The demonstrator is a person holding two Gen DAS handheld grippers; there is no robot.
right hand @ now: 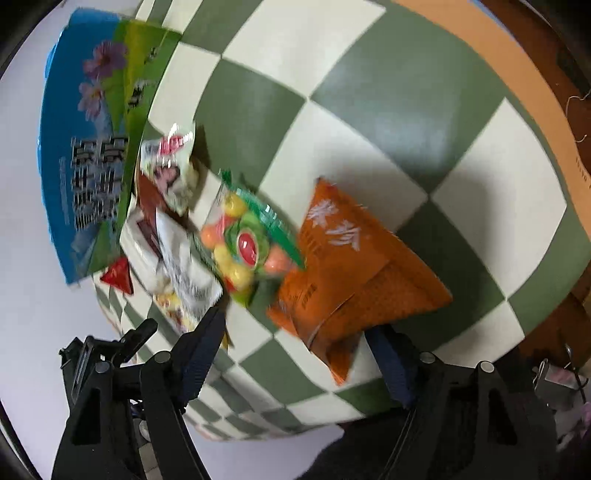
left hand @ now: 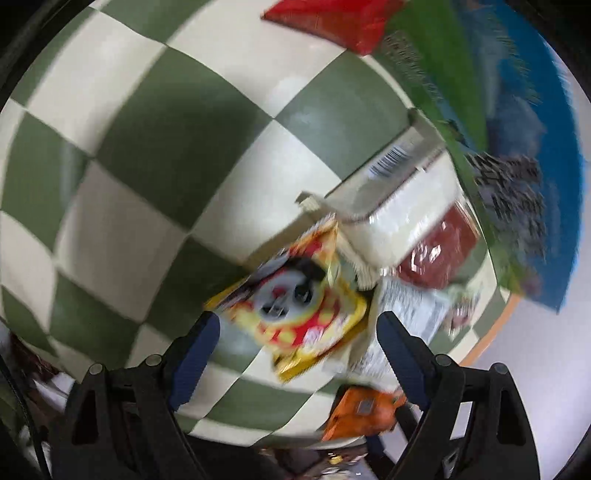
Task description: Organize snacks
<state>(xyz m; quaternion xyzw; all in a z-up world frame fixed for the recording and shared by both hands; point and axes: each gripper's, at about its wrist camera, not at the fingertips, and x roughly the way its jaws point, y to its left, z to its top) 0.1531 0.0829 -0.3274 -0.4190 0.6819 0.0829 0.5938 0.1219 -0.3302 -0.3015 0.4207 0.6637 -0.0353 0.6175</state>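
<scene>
Snack packets lie in a blurred cluster on a green-and-white chequered tablecloth. My left gripper is open, and a yellow-and-red panda packet lies just beyond its fingertips. Past that packet are a white printed packet, a white box and a dark red packet. My right gripper is open, with an orange packet lying in front of it. The packet's lower corner covers the tip of the right finger. A green packet of coloured sweets lies to its left.
A blue-and-green printed box lies at the table's edge, also in the left wrist view. A red packet sits far across the cloth. The table's orange rim borders pale floor. Black gripper hardware shows at lower left.
</scene>
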